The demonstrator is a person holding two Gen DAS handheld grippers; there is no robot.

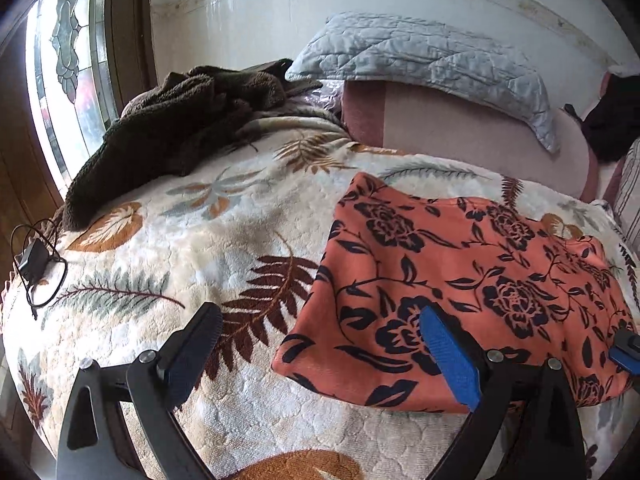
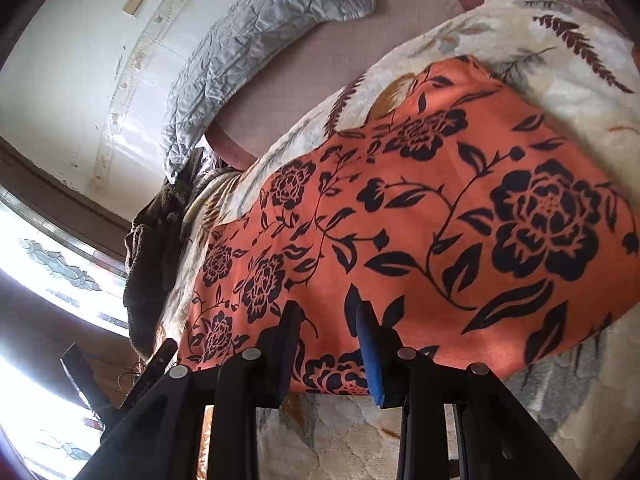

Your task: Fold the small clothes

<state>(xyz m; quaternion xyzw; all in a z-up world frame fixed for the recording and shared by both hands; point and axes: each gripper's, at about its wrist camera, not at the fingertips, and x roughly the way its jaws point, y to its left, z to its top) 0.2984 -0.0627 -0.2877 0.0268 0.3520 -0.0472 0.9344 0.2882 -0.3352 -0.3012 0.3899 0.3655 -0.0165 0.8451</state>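
An orange garment with a black flower print (image 1: 460, 272) lies flat on the leaf-patterned bed blanket (image 1: 192, 240). My left gripper (image 1: 320, 320) is open wide, above the garment's near left corner, with one finger over the blanket and one over the cloth. In the right wrist view the garment (image 2: 440, 216) fills the middle. My right gripper (image 2: 328, 312) is open with a narrow gap, its fingers over the garment's near edge and holding nothing. The right gripper's tip also shows at the right edge of the left wrist view (image 1: 624, 350).
A dark brown fleece (image 1: 176, 120) is heaped at the far left of the bed. A grey quilted pillow (image 1: 432, 64) lies on a pink cushion (image 1: 472, 128) by the wall. A black charger and cable (image 1: 36, 264) lie at the bed's left edge. A window (image 1: 68, 68) is at the left.
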